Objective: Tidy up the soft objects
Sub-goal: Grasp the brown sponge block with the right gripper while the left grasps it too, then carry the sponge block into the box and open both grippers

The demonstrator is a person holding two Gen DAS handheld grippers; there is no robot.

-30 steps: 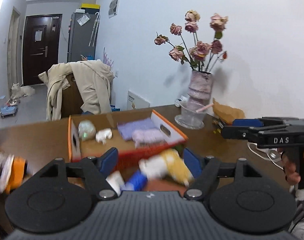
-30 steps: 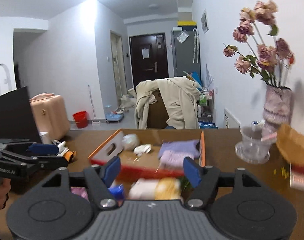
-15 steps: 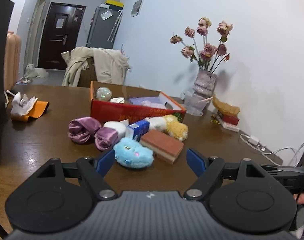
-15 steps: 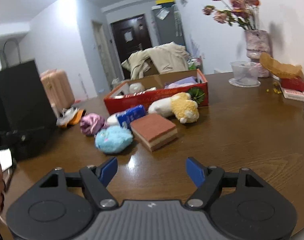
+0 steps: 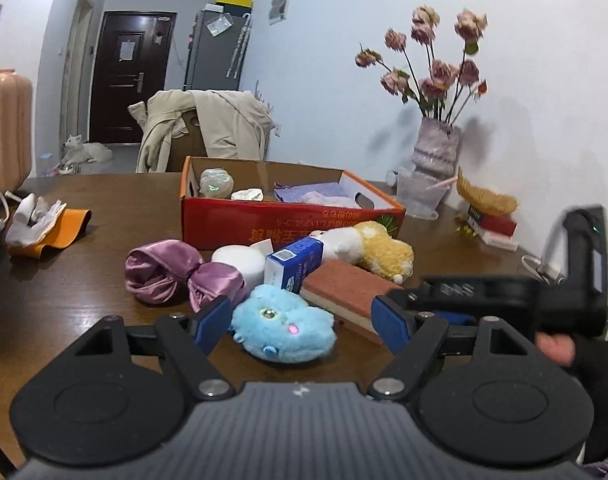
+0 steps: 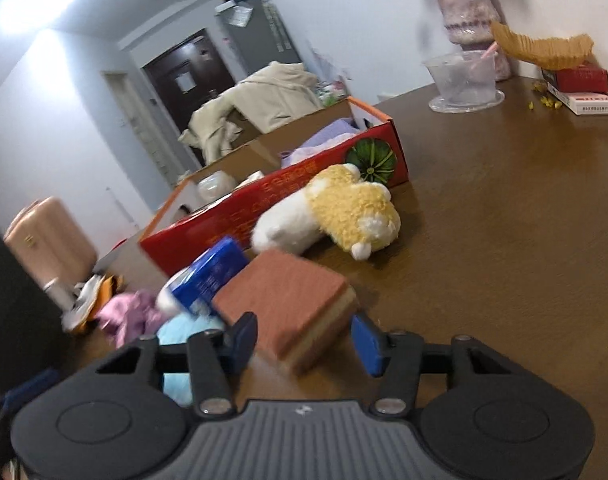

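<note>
A fluffy blue plush (image 5: pixel 283 328) lies on the brown table, between the fingers of my open left gripper (image 5: pixel 301 322). My open right gripper (image 6: pixel 306 338) straddles the near corner of a red-brown sponge block (image 6: pixel 287 302), also seen in the left wrist view (image 5: pixel 346 290). Behind lie a yellow and white plush (image 6: pixel 336 214), a blue carton (image 6: pixel 209 272), a white roll (image 5: pixel 239 262) and purple satin cloth (image 5: pixel 179 276). The red cardboard box (image 5: pixel 291 224) holds purple cloth and small soft items.
A vase of dried roses (image 5: pixel 436 148), a clear plastic cup (image 6: pixel 462 80) and a stack of red and white boxes (image 6: pixel 580 88) stand at the table's far right. White cloth on an orange piece (image 5: pixel 43 224) lies far left. A chair with a beige coat (image 5: pixel 207 128) stands behind.
Both grippers pulled back from over the box and lowered toward the table. The left closed in on the blue plush; the right tilted and moved forward onto the sponge block.
</note>
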